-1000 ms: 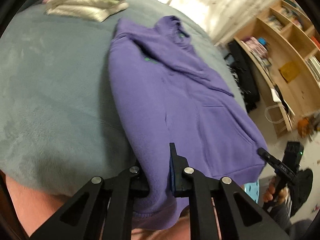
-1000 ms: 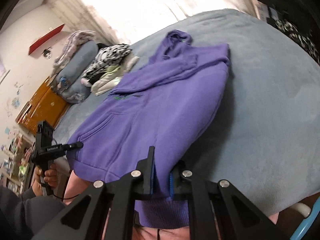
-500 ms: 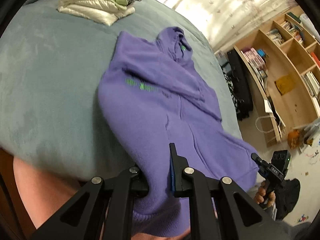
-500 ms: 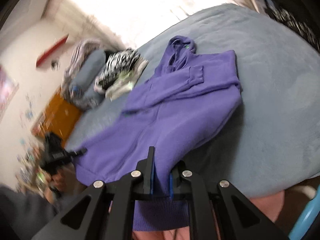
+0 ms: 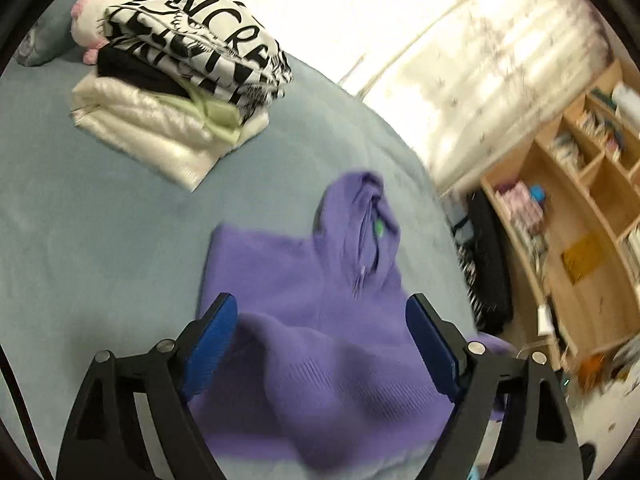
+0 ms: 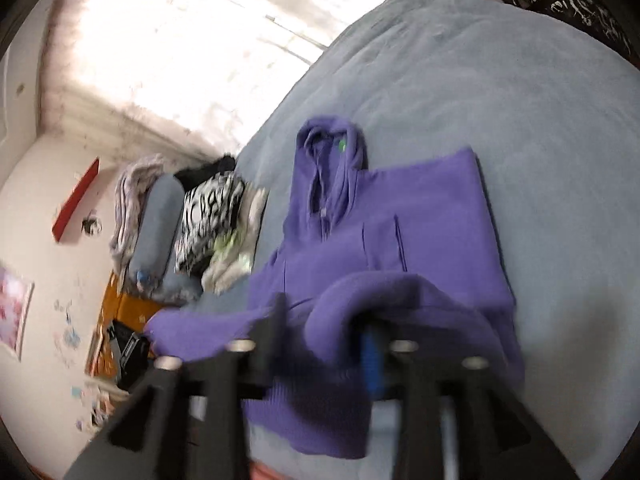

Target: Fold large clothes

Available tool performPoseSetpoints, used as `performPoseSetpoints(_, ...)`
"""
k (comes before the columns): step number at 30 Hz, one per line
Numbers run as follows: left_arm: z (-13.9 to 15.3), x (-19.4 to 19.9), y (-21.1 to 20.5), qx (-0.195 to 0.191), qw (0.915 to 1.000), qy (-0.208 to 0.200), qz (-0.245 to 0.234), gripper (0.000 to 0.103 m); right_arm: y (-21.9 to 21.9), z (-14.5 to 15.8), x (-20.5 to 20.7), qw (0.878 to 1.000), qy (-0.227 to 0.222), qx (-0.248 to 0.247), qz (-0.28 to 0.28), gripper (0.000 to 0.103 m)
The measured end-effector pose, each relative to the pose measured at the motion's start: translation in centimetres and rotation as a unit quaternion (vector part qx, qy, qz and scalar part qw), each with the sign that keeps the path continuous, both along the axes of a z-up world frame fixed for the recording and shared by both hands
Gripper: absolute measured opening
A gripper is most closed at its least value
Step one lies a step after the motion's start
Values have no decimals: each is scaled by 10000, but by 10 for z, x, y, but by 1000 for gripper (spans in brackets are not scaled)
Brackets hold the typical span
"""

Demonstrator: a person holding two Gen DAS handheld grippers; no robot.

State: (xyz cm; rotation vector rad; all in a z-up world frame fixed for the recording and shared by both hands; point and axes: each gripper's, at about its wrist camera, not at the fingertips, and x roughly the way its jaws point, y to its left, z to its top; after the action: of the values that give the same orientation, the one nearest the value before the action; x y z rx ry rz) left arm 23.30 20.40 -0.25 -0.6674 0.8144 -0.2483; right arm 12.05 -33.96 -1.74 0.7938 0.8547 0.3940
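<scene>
Purple hoodie lying on the grey-blue bed, hood toward the curtained window, lower hem folded up over the body into a rounded, raised ridge nearest the cameras. Left claw spread wide and opening, blue pads standing on either side of the folded hem, no cloth pinched between them. Right claw blurred, also opening, fingers apart with the folded hem draped just ahead of and partly over them; contact with the cloth impossible to tell through the blur, though no pinch visible. Stack of folded clothes farther back on the bed, a black-and-white printed garment on top, cream items underneath, well apart from the hoodie. Pink-and-white plush toy just behind that stack. Wooden shelving beside the bed in the left wrist view.
</scene>
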Motion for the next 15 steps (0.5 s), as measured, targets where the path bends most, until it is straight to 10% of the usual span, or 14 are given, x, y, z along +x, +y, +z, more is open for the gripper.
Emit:
performPoseSetpoints(2, -7, 26, 3, 17, 9999, 113, 101, 85, -4, 0, 12, 9997, -122, -29, -229, 88)
performPoseSetpoints(15, -106, 94, -24, 1616, 9816, 971, -315, 79, 5, -71, 87, 9886, 331, -1466, -18, 88)
